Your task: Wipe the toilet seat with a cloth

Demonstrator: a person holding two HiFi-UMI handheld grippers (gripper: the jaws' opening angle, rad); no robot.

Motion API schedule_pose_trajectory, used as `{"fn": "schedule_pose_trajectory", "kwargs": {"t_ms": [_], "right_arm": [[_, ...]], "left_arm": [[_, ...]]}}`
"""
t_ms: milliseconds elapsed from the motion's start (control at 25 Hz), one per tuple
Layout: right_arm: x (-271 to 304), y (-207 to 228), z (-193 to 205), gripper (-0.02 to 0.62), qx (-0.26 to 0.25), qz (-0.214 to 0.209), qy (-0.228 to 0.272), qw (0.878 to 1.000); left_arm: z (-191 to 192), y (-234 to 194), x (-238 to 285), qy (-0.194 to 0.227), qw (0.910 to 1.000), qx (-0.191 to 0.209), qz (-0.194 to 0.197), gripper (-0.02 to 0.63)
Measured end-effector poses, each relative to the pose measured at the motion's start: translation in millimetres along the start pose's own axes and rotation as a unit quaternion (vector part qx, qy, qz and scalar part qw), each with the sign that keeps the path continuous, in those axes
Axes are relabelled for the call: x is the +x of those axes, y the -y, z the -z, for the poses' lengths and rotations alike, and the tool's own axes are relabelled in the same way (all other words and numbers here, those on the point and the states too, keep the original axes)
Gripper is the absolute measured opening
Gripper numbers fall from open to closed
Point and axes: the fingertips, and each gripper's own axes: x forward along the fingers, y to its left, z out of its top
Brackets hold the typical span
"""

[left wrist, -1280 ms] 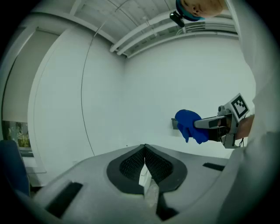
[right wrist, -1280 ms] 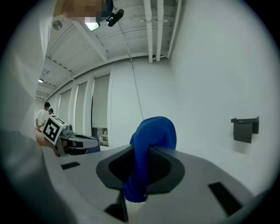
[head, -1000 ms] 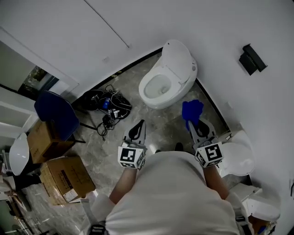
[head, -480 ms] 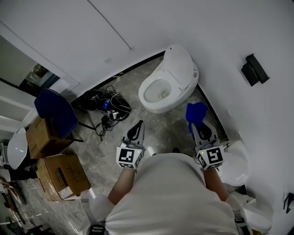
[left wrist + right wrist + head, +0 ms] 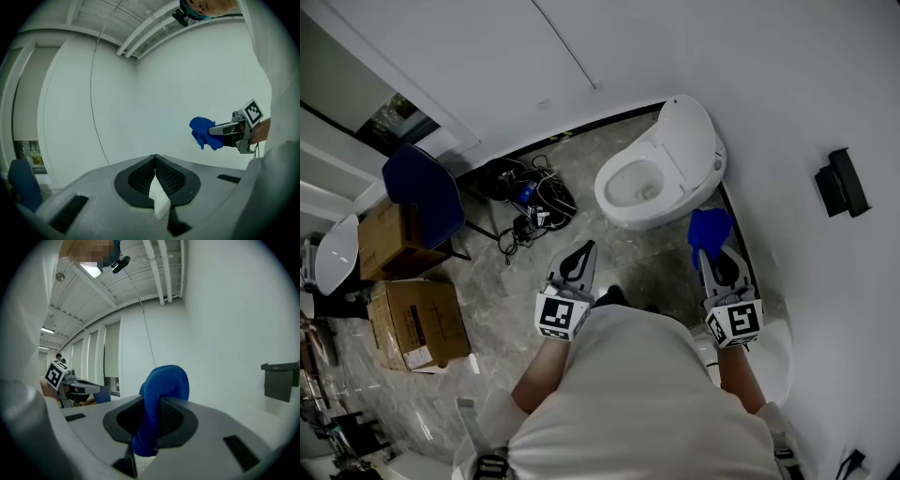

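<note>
A white toilet (image 5: 661, 173) stands against the wall in the head view, its lid raised and the seat (image 5: 612, 192) down around the bowl. My right gripper (image 5: 711, 246) is shut on a blue cloth (image 5: 709, 228) (image 5: 159, 401) and hangs just right of the toilet's front, above the floor. That same blue cloth (image 5: 204, 132) shows in the left gripper view, held out by the right gripper (image 5: 220, 131). My left gripper (image 5: 584, 254) is shut with nothing between its jaws, lower left of the bowl.
A tangle of black cables (image 5: 525, 202) lies on the marble floor left of the toilet. A blue chair (image 5: 424, 190) and cardboard boxes (image 5: 417, 323) stand at the far left. A black holder (image 5: 844, 183) is fixed to the right wall.
The view has shifted so the toilet sits further right and lower. Both grippers have kept their spacing, the right one still holding the cloth beside the toilet.
</note>
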Motion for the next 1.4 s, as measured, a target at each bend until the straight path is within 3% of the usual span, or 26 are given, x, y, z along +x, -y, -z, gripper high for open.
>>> {"fn": "schedule_pose_trajectory", "kwargs": {"t_ms": [200,400,600,880,1080,1200,1400], "right_arm": [[48,-1,2,0.055,-0.013,-0.029,-0.017,0.999],[101,5,-1,0.055,-0.044,-0.039,-0.036,0.998],[169,29,-2,0.055,-0.056,-0.042,-0.067,0.995],[244,50,0,0.055,-0.055,-0.04,-0.086,0.994],[276,57,2,0.055,-0.042,-0.078,-0.084,0.992],[293,66,6,0.055,-0.043,-0.088,-0.086,0.991],[318,80,15,0.055,-0.039,-0.131,-0.112,0.984]], "left_arm": [[8,-25,19,0.001,0.9997,-0.017,-0.016,0.008],[22,-49,60,-0.014,0.9997,0.02,0.0,0.008],[26,-96,117,-0.019,0.9997,-0.009,0.015,0.008],[33,-157,172,-0.023,0.9991,-0.037,0.0,0.008],[32,-169,187,-0.014,0.9974,-0.068,-0.014,0.008],[35,-172,197,-0.027,0.9965,-0.069,-0.039,0.008],[35,-182,207,-0.042,0.9882,-0.091,-0.116,0.008]]}}
